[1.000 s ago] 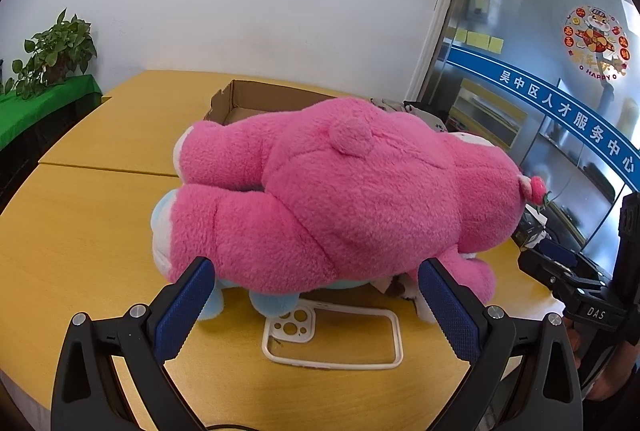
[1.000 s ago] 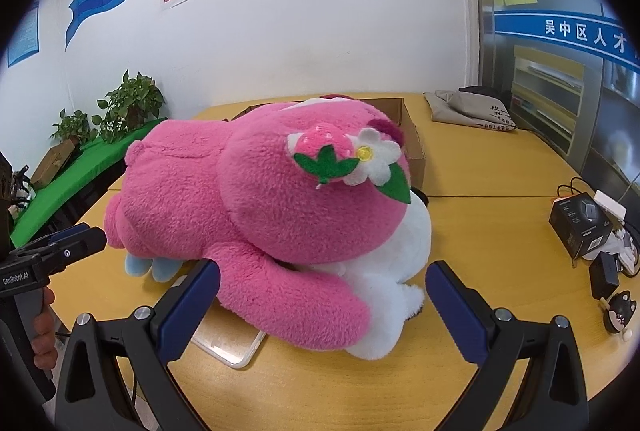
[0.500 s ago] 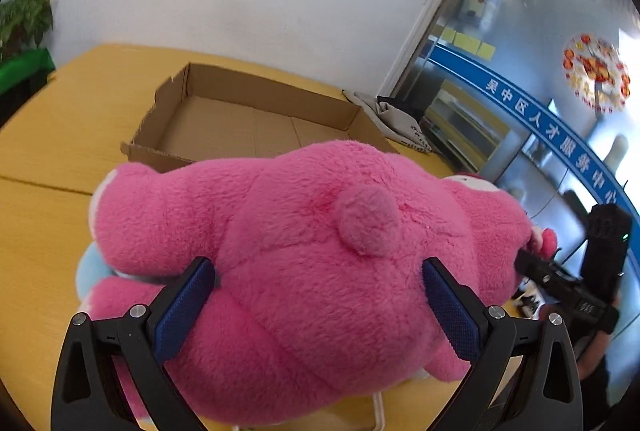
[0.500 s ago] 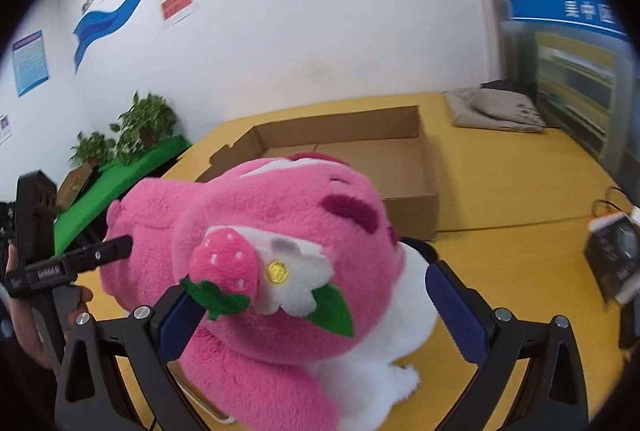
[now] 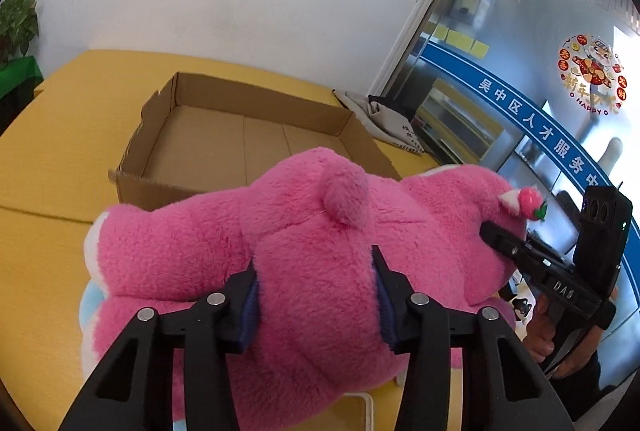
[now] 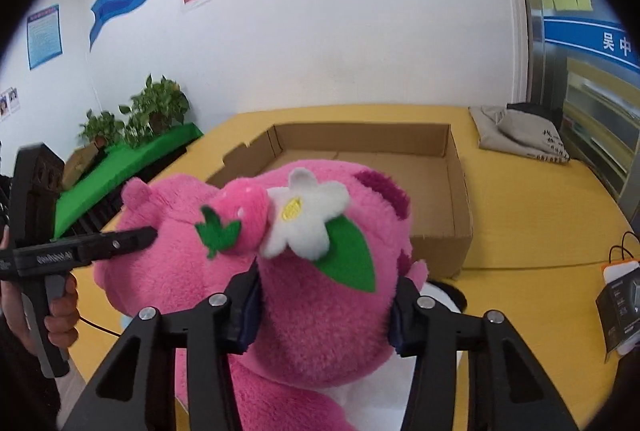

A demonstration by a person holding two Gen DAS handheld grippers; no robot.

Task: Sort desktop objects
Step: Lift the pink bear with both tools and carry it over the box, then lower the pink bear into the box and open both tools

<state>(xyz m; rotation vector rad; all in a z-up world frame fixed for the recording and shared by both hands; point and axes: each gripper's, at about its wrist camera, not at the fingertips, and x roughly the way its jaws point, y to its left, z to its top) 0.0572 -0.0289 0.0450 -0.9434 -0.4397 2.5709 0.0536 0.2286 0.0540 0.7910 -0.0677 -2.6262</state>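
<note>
The pink plush (image 5: 320, 243) lies on the yellow surface (image 5: 48, 151), just in front of an open cardboard box (image 5: 240, 127). The left hand-held gripper (image 5: 316, 295) has just closed and pinches its back; the right hand-held gripper (image 6: 326, 305) has likewise closed on its head, below the felt flower (image 6: 304, 219).

The plush bear (image 6: 320, 295) is bright pink, with a white felt flower (image 6: 308, 215) with a yellow centre, a green leaf (image 6: 352, 259) and a pink strawberry (image 6: 240, 209). The box (image 5: 240, 135) is plain brown cardboard; the bench (image 5: 44, 159) is yellow.
</note>
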